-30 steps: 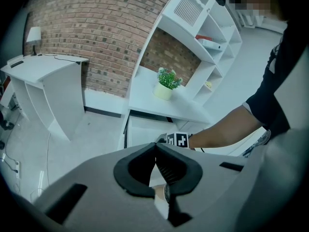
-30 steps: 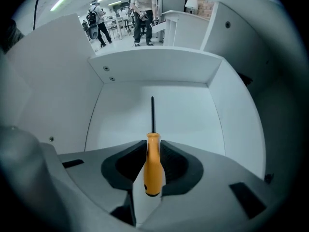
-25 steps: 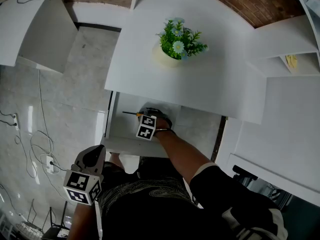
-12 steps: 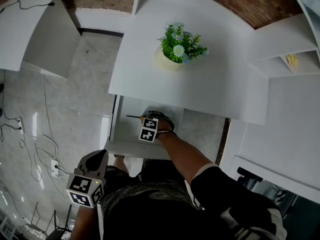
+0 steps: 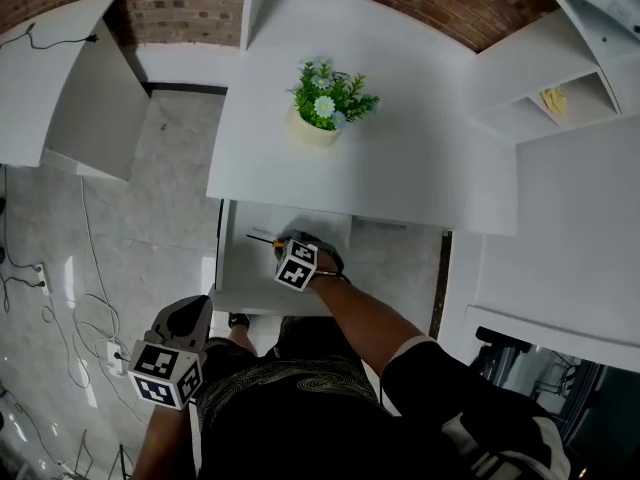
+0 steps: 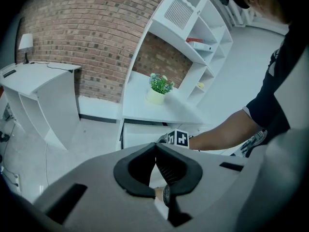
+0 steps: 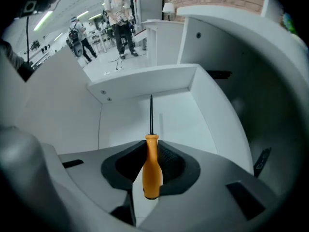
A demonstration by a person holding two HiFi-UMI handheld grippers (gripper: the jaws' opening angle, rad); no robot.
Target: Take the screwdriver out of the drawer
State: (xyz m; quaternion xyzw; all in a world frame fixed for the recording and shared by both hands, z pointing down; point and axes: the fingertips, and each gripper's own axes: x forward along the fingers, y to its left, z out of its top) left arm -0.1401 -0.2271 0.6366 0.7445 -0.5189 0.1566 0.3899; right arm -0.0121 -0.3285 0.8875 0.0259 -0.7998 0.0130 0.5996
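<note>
The screwdriver (image 7: 151, 166) has an orange handle and a thin dark shaft that points straight ahead. My right gripper (image 7: 151, 146) is shut on the handle, above the white floor of the open drawer (image 7: 145, 115). In the head view the right gripper (image 5: 284, 245) sits inside the drawer (image 5: 232, 268) under the desk, and the screwdriver (image 5: 262, 238) sticks out to the left. My left gripper (image 5: 190, 310) hangs low at the left, away from the drawer. The left gripper (image 6: 155, 146) has its jaws pressed together with nothing between them.
A potted plant (image 5: 322, 103) stands on the white desk top (image 5: 400, 158) above the drawer. White shelves (image 5: 560, 98) rise at the right and a white cabinet (image 5: 70, 78) at the left. Cables (image 5: 70, 298) lie on the tiled floor. People stand far off (image 7: 118, 13).
The head camera has shifted a little. My right gripper stays in the drawer, still shut on the screwdriver. The left gripper remains low at the left.
</note>
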